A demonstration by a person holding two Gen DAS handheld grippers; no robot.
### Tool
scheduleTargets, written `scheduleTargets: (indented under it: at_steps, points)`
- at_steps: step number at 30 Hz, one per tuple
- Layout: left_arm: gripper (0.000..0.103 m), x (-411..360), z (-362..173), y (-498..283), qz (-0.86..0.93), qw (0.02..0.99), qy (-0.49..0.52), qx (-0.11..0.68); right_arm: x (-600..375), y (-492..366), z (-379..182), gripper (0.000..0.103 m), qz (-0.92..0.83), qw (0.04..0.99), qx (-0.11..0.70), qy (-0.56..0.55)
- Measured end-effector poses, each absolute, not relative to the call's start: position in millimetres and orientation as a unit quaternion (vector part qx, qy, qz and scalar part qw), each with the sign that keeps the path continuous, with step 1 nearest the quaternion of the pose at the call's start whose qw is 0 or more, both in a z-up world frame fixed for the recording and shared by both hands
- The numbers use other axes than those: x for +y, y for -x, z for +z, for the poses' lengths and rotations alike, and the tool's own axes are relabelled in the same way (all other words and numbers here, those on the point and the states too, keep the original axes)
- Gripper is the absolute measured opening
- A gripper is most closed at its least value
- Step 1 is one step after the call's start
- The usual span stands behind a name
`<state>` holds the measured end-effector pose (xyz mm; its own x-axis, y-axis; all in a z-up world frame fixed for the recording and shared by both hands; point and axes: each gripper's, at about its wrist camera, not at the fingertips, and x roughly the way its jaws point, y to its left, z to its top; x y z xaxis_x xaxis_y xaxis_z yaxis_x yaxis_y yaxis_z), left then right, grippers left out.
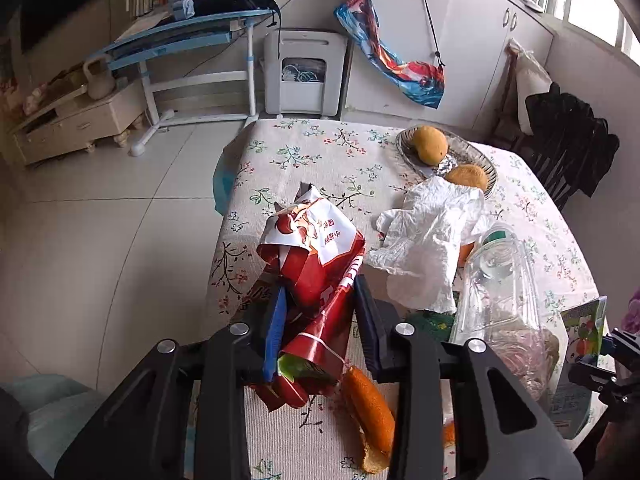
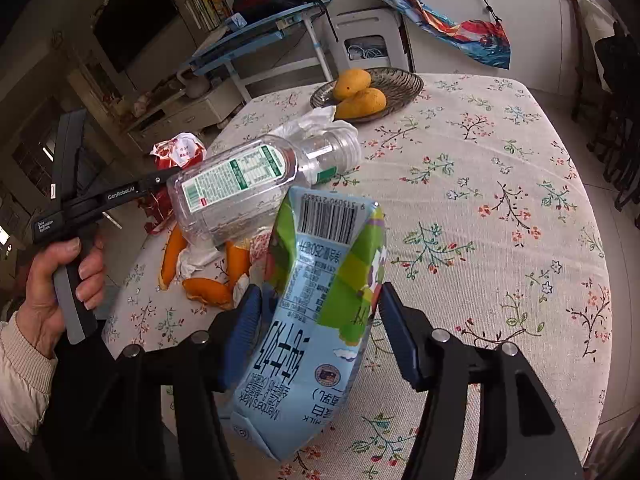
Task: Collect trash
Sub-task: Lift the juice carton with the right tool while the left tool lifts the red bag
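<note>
My left gripper (image 1: 320, 320) is shut on a crumpled red and white snack bag (image 1: 316, 264) that lies on the floral tablecloth (image 1: 320, 152) near its left edge. Both pads press the bag's sides. My right gripper (image 2: 320, 320) is shut on a dented blue and green milk carton (image 2: 320, 300), held above the table. A clear plastic bottle (image 2: 248, 188) lies on its side just beyond the carton. Orange peels (image 2: 208, 288) and crumpled white paper (image 1: 432, 240) lie around it. One peel (image 1: 368, 404) sits under my left gripper's right finger.
A patterned plate (image 2: 404, 84) with two mangoes (image 2: 360, 102) stands at the table's far side. A person's hand (image 2: 60, 280) grips the left gripper's handle. A dark chair (image 1: 568, 148) stands at the right; a blue desk (image 1: 180, 36) and a white appliance (image 1: 304, 72) stand beyond the table.
</note>
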<state>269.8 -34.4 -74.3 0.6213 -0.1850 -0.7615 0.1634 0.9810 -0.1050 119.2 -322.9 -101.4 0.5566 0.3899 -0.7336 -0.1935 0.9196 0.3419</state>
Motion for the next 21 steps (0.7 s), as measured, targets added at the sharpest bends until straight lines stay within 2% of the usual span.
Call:
scheduleTargets:
  at_steps: [9, 21]
  points:
    - [0.031, -22, -37, -230, -0.12, 0.929, 0.034, 0.348, -326, -114, -83, 0.058, 0.238, 0.869, 0.393, -0.183]
    - [0.031, -8, -38, -150, -0.123, 0.933, 0.054, 0.333, -289, -54, -69, 0.058, 0.367, 0.843, 0.357, -0.166]
